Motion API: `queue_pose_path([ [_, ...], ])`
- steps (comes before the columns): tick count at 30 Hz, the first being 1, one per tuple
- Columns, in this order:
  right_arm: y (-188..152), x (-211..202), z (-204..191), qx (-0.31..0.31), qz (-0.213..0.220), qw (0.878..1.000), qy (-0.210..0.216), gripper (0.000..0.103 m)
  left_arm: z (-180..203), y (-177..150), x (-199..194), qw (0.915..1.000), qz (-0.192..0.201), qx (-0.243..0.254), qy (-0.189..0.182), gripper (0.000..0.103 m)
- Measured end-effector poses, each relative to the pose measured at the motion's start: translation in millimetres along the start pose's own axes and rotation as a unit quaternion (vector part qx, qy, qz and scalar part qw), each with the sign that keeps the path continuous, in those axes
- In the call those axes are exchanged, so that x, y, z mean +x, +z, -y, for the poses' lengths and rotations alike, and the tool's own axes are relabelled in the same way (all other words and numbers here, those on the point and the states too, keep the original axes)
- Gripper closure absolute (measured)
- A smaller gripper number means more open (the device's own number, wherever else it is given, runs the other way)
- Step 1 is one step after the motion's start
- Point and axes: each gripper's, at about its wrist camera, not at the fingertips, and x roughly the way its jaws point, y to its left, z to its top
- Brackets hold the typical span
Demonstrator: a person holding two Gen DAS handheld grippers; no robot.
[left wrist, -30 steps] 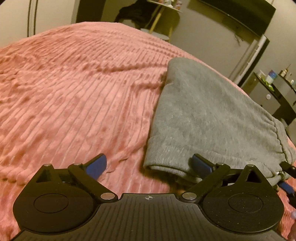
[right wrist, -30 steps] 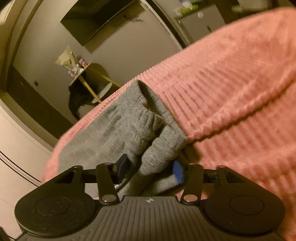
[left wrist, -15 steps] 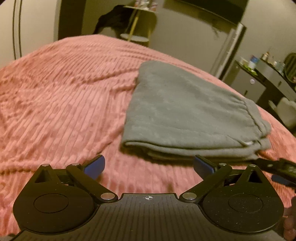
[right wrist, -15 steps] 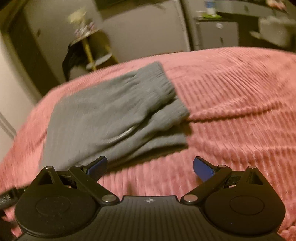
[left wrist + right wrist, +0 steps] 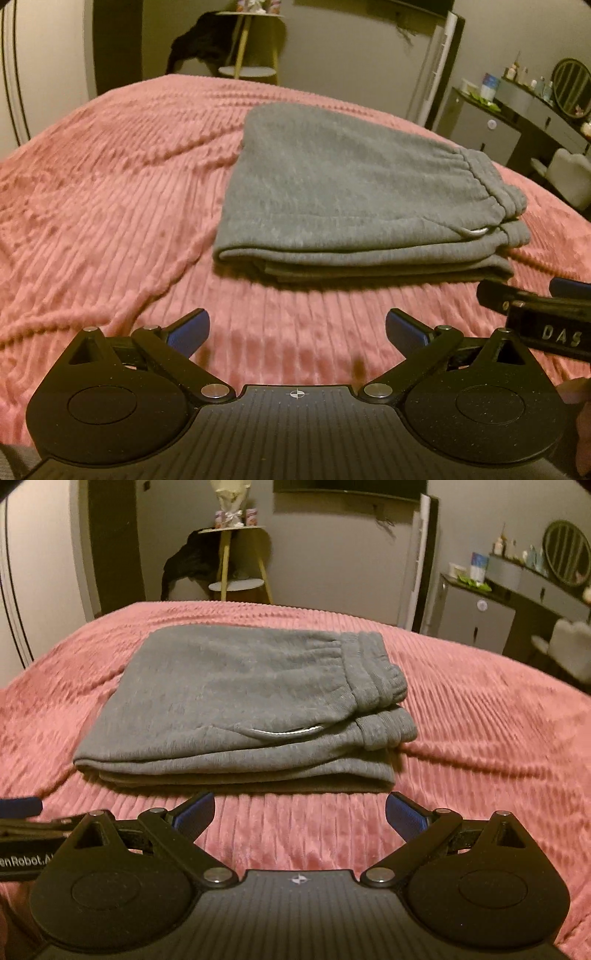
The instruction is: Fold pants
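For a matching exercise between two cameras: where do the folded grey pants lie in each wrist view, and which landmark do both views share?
Left wrist: grey pants right of centre on the pink blanket, waistband at right.
Right wrist: pants left of centre, waistband at right.
Shared landmark: the yellow-legged side table behind the bed.

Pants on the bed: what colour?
Grey pants, lying folded on the pink ribbed blanket; clearest in the right wrist view.

Left claw (image 5: pixel 295 328) spread wide, empty; right claw (image 5: pixel 300 810) likewise.
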Motion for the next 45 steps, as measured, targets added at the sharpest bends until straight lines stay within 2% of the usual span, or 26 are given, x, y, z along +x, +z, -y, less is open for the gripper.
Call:
queue_pose_path([
  [8,0.4,1.1,0.8,0.004,-0.001,1.0,0.001,0.004,3.9,-1.8,5.2,0.9999,-0.01,0.013,-0.004,0.0],
  [45,-0.5,0.6,3.6,0.019,0.001,1.0,0.005,0.004,2.8,-2.2,4.6,0.9996,-0.012,-0.001,-0.025,0.0],
])
